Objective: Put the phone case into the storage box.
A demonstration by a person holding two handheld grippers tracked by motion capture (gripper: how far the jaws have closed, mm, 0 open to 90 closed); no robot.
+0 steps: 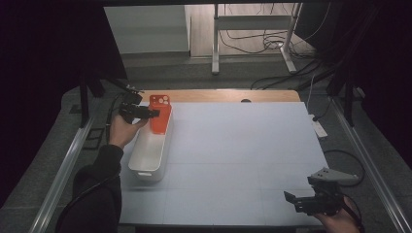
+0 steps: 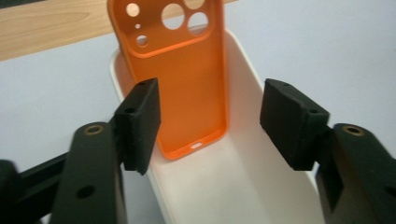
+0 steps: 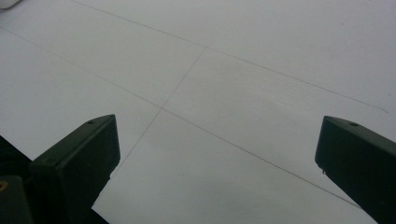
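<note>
Reaching in from seven o'clock, the left hand (image 1: 121, 132) held the left gripper (image 1: 154, 113) level at the bin's far end, jaws parted and clear of the orange phone case (image 2: 180, 79). That case stood upright inside the white bin (image 1: 145, 158), leaning on its twelve o'clock wall. At five o'clock, the right gripper (image 1: 291, 200) sat with jaws wide, nothing between them, over the pale mat (image 3: 243, 74).

The worktop (image 1: 243, 160) is seen from above, facing forward. The orange phone case (image 2: 180, 79) in the white tray (image 2: 247, 154) is viewed closely along the left claw (image 2: 210, 121); both appear from above too.
</note>
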